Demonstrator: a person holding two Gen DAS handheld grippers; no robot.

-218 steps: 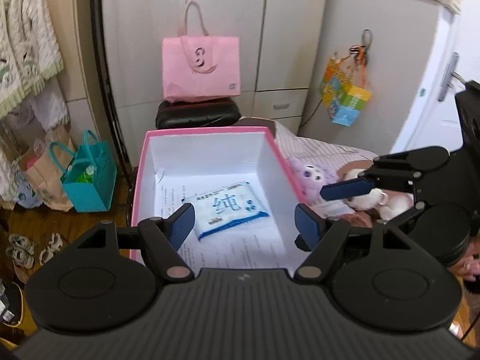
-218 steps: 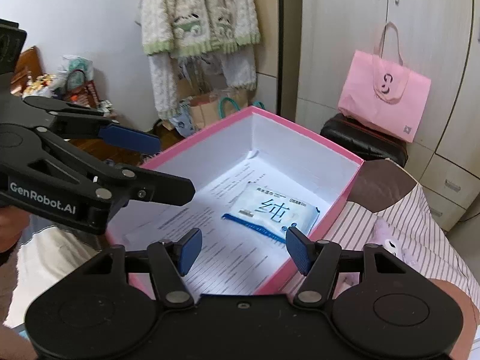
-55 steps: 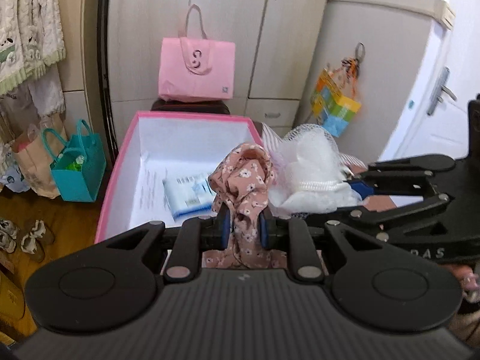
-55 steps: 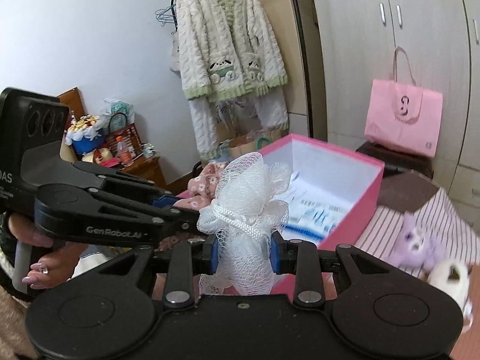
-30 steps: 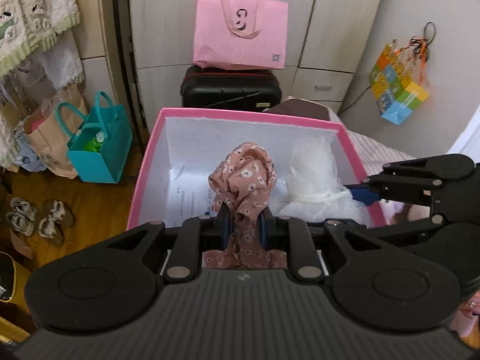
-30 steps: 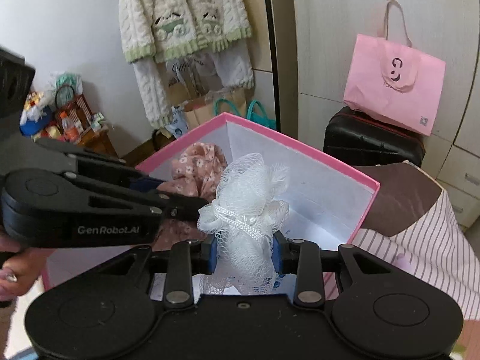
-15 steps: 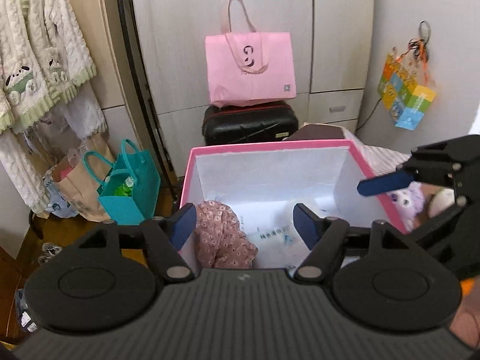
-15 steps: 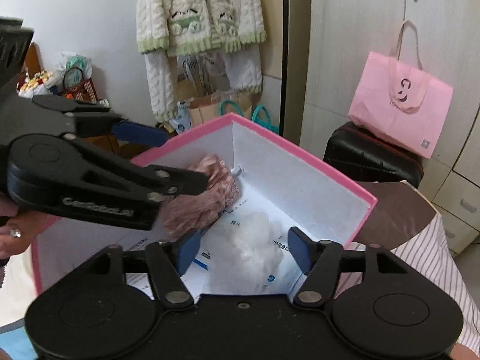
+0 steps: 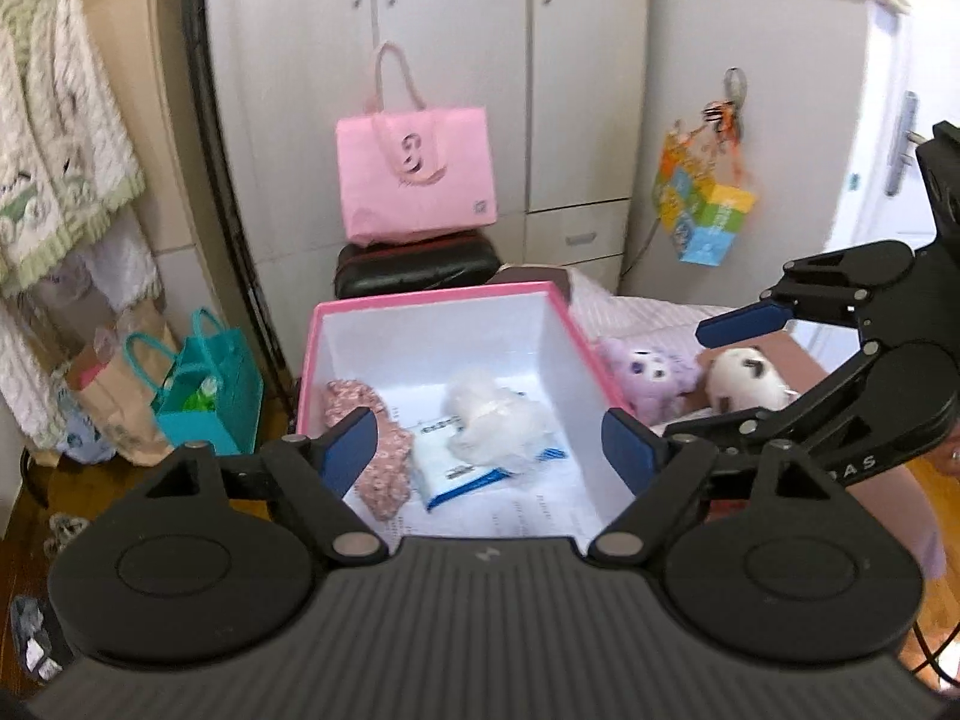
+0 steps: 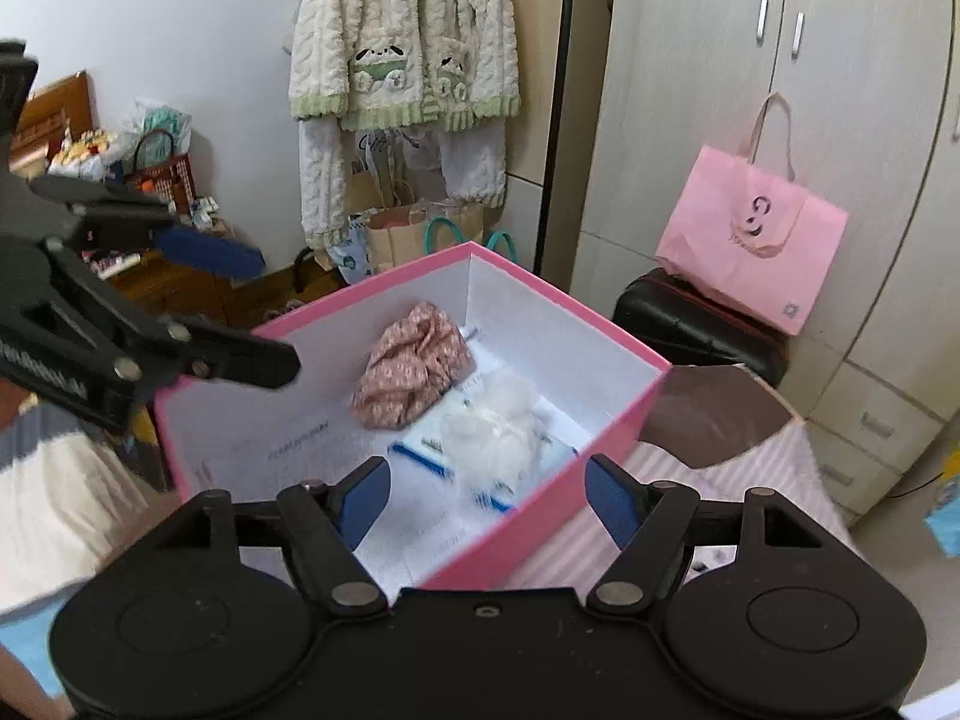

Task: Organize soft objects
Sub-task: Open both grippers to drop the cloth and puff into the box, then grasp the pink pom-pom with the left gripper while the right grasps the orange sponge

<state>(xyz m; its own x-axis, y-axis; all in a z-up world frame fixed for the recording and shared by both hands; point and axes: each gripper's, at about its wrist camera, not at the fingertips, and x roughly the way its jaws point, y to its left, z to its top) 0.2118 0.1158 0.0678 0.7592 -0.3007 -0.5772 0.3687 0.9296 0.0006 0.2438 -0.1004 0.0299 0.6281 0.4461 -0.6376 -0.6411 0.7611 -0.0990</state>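
A pink box (image 9: 432,299) (image 10: 651,408) with white walls stands on the bed. Inside lie a pink floral cloth (image 9: 375,456) (image 10: 414,366), a white mesh pouf (image 9: 492,420) (image 10: 498,432) and a blue-and-white tissue pack (image 9: 456,471) (image 10: 420,456). My left gripper (image 9: 492,450) is open and empty above the box's near edge. My right gripper (image 10: 489,498) is open and empty at the box's near right side; it also shows in the left wrist view (image 9: 744,324). A purple plush (image 9: 648,369) and a white plush (image 9: 747,381) lie right of the box.
A pink tote (image 9: 414,192) (image 10: 750,234) sits on a black suitcase (image 9: 414,267) behind the box, before a wardrobe. A teal bag (image 9: 204,396) stands on the floor at left. A cream cardigan (image 10: 402,60) hangs from a rack. The striped bedsheet (image 10: 738,480) lies right of the box.
Both grippers opened and dropped the floral cloth and the mesh pouf into the box, then drew back and up. The pouf now rests on the tissue pack.
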